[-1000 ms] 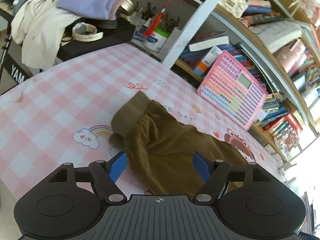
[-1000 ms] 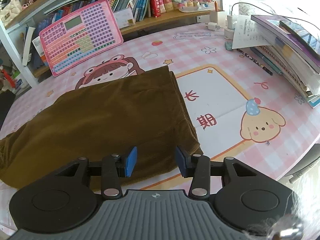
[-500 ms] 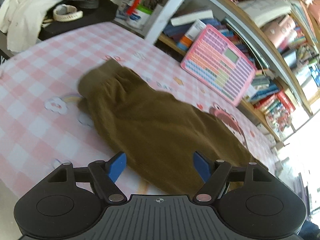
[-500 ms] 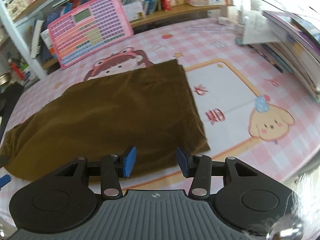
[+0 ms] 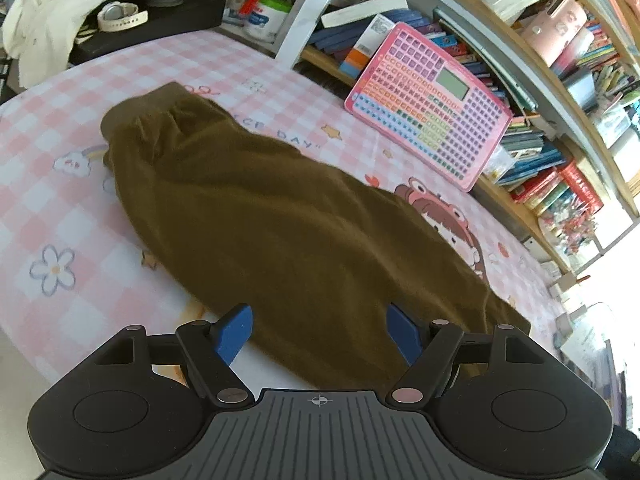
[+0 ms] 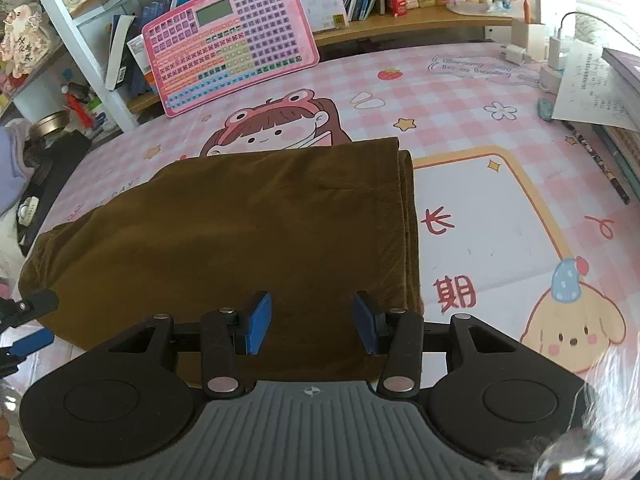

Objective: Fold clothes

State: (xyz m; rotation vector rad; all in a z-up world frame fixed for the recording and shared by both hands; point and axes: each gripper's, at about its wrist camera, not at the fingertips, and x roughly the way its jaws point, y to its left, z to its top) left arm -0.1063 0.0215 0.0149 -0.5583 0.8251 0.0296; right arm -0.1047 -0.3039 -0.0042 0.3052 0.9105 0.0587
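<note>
From my left gripper [image 5: 319, 332], spread and empty, more of the brown trousers [image 5: 280, 216] shows on the mat [image 5: 60, 184] than a second ago. My right gripper [image 6: 311, 322], half-spread, holds nothing; I've swung over their near edge, likely ready to fold.

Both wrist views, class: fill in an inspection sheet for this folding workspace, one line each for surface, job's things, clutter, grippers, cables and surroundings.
Surface: pink checked cartoon desk mat, flat.
Job's things: brown trousers lying flat on the mat, elastic cuff at the far left end, straight edge at the right.
Clutter: pink keyboard toy leaning on the shelf; paper sheet and pencil at the right edge; watch on a black box.
Grippers: left hand-held gripper open, nothing between its fingers; right hand-held gripper open over the trousers' near edge, empty.
Cables: white charger cable, far right corner.
Surroundings: bookshelves; piled clothes, far left.
</note>
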